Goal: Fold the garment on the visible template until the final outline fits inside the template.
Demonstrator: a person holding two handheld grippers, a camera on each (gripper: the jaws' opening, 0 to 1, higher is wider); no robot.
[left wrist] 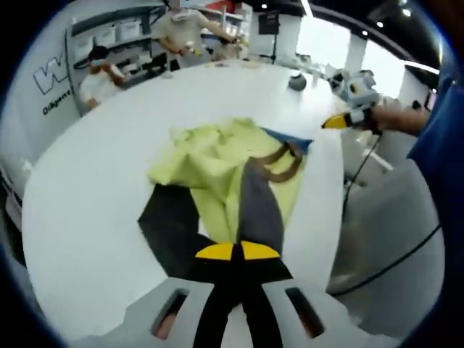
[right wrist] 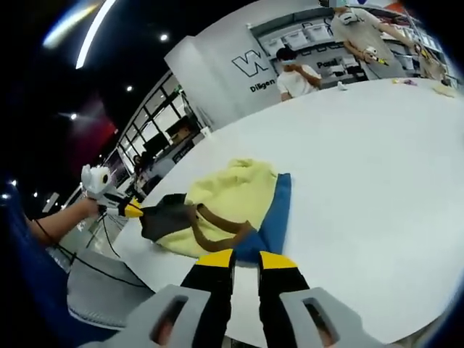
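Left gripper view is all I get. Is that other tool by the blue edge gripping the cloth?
Observer: No. In the right gripper view the right gripper has its jaws apart, at the near end of the garment's blue strip.
Operator: How long is that strip?
Observer: It runs along one whole side of the yellow part, flat on the table.
Operator: And my own tool?
Observer: Seen from there, the left gripper meets the dark grey fabric near the table's edge.

You have open white bench (right wrist: 377, 167) all around the bunched garment (right wrist: 217, 206), with only a small grey object (left wrist: 296, 82) obstructing the far edge.
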